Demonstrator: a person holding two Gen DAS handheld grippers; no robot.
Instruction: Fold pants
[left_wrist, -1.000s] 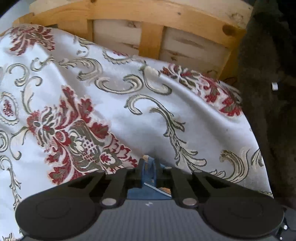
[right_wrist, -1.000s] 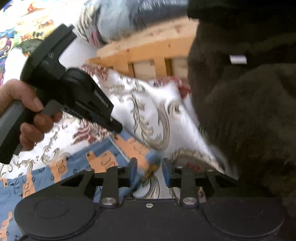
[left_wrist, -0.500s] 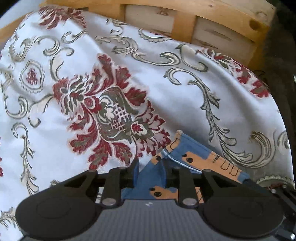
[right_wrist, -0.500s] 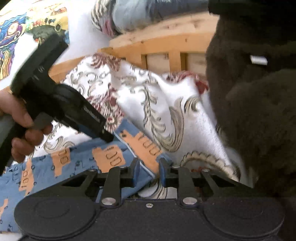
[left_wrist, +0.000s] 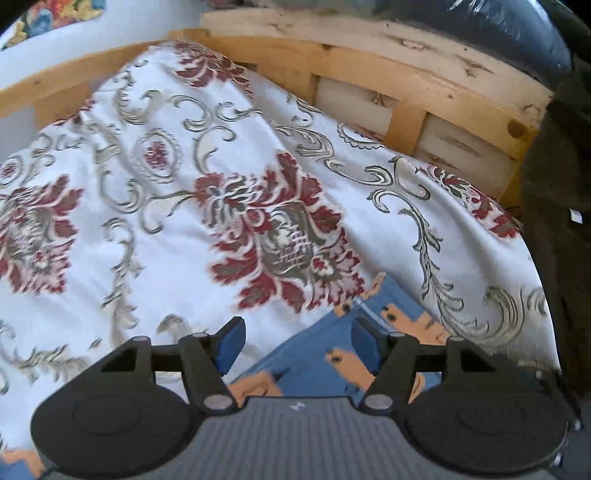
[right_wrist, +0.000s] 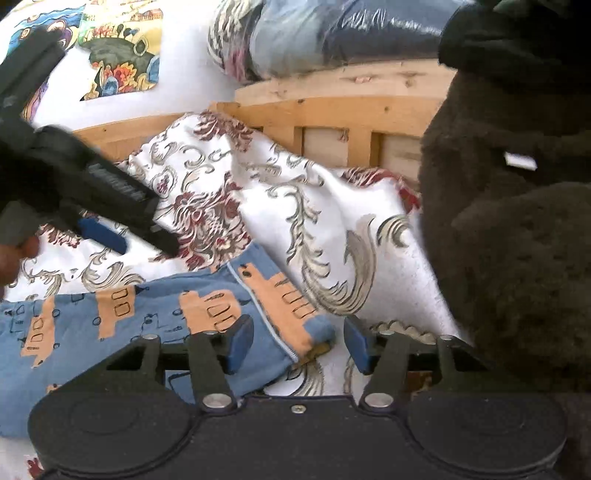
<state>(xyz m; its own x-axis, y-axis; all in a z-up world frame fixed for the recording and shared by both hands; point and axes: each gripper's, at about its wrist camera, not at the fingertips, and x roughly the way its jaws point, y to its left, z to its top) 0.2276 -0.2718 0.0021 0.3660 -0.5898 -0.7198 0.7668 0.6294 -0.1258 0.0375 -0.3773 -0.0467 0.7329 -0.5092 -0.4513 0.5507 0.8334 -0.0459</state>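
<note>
The blue pants with orange vehicle prints lie flat on the white floral bedspread; their end corner also shows in the left wrist view. My right gripper is open, its jaws either side of the pants' right end without pinching it. My left gripper is open and empty, just above the pants' far corner. In the right wrist view the left gripper hovers over the bedspread beyond the pants.
A wooden bed frame runs along the back. A dark fuzzy blanket rises at the right. Plastic-wrapped bundles sit on the frame, and a cartoon-print fabric lies at the back left.
Both grippers have opened and let go of the pants' end, which now lies on the bedspread. Both have lifted and drawn back a little.
</note>
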